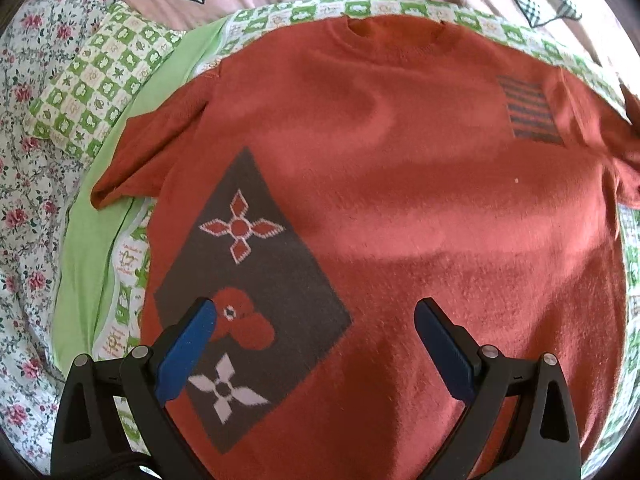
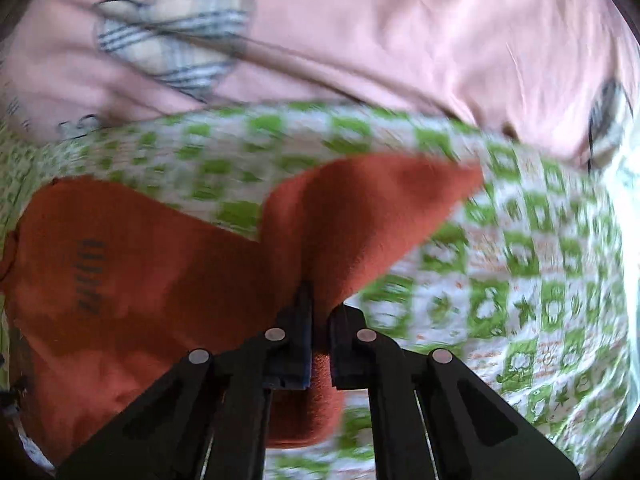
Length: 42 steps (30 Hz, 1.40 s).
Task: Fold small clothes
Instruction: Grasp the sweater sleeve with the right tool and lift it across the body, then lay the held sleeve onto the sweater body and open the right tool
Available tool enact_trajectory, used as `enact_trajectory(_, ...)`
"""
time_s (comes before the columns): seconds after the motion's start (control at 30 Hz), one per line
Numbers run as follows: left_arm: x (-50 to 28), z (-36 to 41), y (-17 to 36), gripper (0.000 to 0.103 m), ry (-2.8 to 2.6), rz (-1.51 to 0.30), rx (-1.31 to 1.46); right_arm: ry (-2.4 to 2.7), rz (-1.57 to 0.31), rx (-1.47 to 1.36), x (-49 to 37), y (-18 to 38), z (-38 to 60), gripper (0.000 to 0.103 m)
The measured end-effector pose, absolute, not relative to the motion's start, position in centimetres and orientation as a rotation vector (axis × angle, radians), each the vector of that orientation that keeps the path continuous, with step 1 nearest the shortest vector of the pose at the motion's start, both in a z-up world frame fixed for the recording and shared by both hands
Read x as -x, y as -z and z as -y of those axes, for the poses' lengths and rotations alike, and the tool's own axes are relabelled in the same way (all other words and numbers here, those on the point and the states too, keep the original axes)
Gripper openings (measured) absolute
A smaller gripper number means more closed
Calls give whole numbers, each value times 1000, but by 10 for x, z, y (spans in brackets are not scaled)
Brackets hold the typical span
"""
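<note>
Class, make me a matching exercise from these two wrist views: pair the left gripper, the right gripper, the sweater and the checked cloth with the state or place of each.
Things:
1. left gripper
2. right gripper
3. red sweater
4. green checked cloth

States or places:
A. lies under the sweater
B. shut on a sleeve
C. open above the patterned patch
D. spread flat, front up

Pairs: 1-C, 2-B, 3-D, 4-A

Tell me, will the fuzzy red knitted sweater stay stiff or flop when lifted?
Probably flop: where the right gripper pinches the fuzzy red knitted sweater, its sleeve bends and drapes. It looks soft and fairly light. Its fuzzy surface likely resists slipping from the pads.
</note>
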<state>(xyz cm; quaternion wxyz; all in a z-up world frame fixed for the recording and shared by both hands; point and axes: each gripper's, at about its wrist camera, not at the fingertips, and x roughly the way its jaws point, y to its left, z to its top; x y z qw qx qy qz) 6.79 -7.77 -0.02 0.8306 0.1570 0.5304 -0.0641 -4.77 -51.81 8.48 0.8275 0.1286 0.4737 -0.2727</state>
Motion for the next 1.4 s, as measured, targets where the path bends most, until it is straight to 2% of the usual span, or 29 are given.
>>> enact_trajectory(0.23,-93,52,-8,100,169,-1100,-263,342,-957,-267,-35,-102,410,7)
enact_trajectory(0.6,-128,-1,-17,100,239,-1097,-159,58,-1036,-311,-146,-42,248,7)
enact_trajectory(0.7,-133,-5,-18,100,281,-1102,-154,46,-1088,-339,-150,-23,240,21)
enact_trajectory(0.73,-134,-4,-18,100,294,-1103,-153,40,-1097,-367,-147,-18,240,35)
enact_trajectory(0.77,-136,-3,-18,100,315,-1107,-151,40,-1096,-378,-143,-17,239,41)
enact_trajectory(0.93,-146,21,-17,100,429,-1127,-121,110,-1077,-432,-103,-25,261,42)
enact_trajectory(1.07,-145,72,-22,100,548,-1107,-135,255,-1061,-439,-65,-36,295,47)
enact_trajectory(1.27,-161,160,-4,100,568,-1077,-248,380,-1075,-472,-39,-27,342,48)
enact_trajectory(1.33,-175,178,11,96,501,-1092,-304,363,-1087,-471,-42,-21,347,48)
enact_trajectory(1.4,-192,179,24,81,402,-1097,-371,349,-1110,-454,-47,-14,346,48)
